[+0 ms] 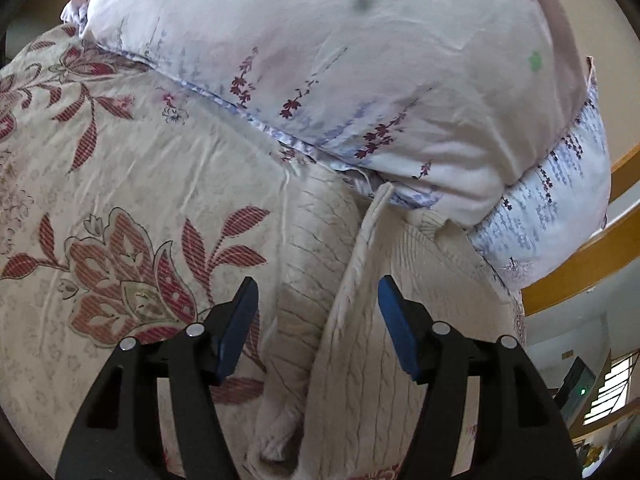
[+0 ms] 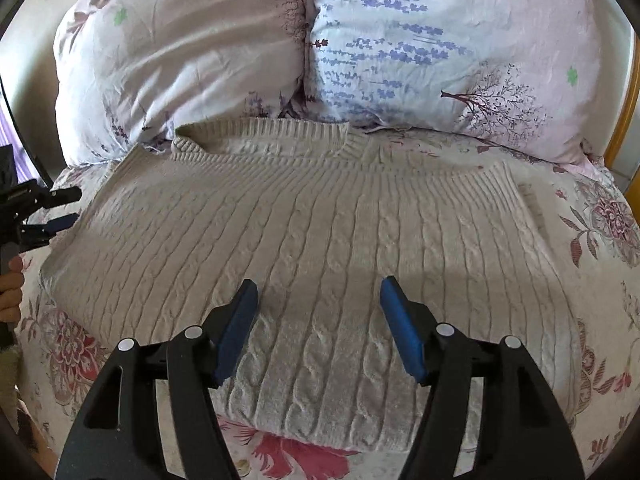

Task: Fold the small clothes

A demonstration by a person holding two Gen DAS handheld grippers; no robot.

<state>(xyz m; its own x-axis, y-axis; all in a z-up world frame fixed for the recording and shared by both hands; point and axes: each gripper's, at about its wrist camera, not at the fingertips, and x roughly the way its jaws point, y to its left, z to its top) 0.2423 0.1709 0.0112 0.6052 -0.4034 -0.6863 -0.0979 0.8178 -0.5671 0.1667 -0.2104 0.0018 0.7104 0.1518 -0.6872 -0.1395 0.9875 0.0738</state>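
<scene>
- The left gripper (image 1: 318, 296) is built from matte black plastic, with two wide arms that taper forward.
- Each of its fingers (image 1: 236, 332) is faced with a flat, dark blue rectangular pad.
- Two round silver pin heads are set on each arm near the pad.
- An elongated slot is cut into each outer arm.
- The right gripper (image 2: 318, 296) is made the same way: black arms, blue pads (image 2: 402, 336), four silver pin heads, slotted outer arms.
- In the right wrist view the left gripper (image 2: 64, 208) is seen from the side as black linkage with a blue pad, above a hand (image 2: 10, 288).
</scene>
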